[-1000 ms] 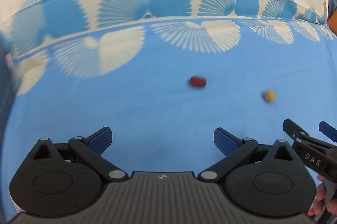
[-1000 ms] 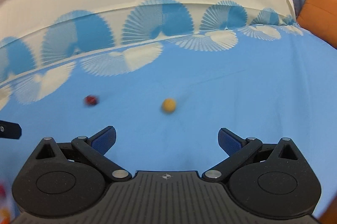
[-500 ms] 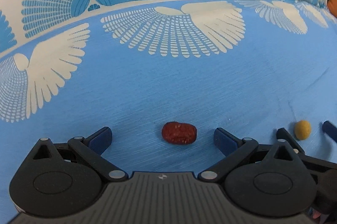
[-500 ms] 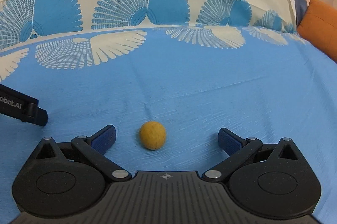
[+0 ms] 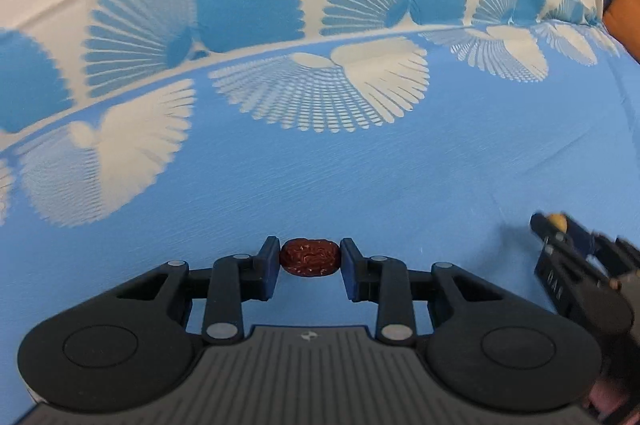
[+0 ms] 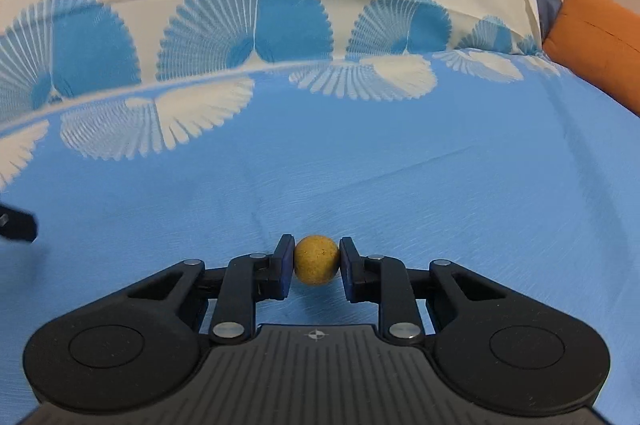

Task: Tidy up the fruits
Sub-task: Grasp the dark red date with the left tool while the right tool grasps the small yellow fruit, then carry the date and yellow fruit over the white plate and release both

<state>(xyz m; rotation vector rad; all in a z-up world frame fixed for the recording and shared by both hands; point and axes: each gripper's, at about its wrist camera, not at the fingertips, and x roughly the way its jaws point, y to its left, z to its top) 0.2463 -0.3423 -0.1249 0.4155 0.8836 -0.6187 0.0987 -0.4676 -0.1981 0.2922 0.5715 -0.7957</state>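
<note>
Left wrist view: the left gripper, black with blue pads, is closed narrow on a dark red wrinkled oval dried fruit, both pads touching its ends. The fruit sits just over the blue bedsheet with cream fan print; contact with the cloth cannot be told. At the far right edge the right gripper shows, blurred, with a small round yellow fruit at its tips.

Right wrist view: the right gripper is clamped narrow on the small round yellow fruit, pads pressed on both sides, low over the bedsheet. An orange cushion lies at the upper right. A black tip of the left gripper pokes in at the left edge.
</note>
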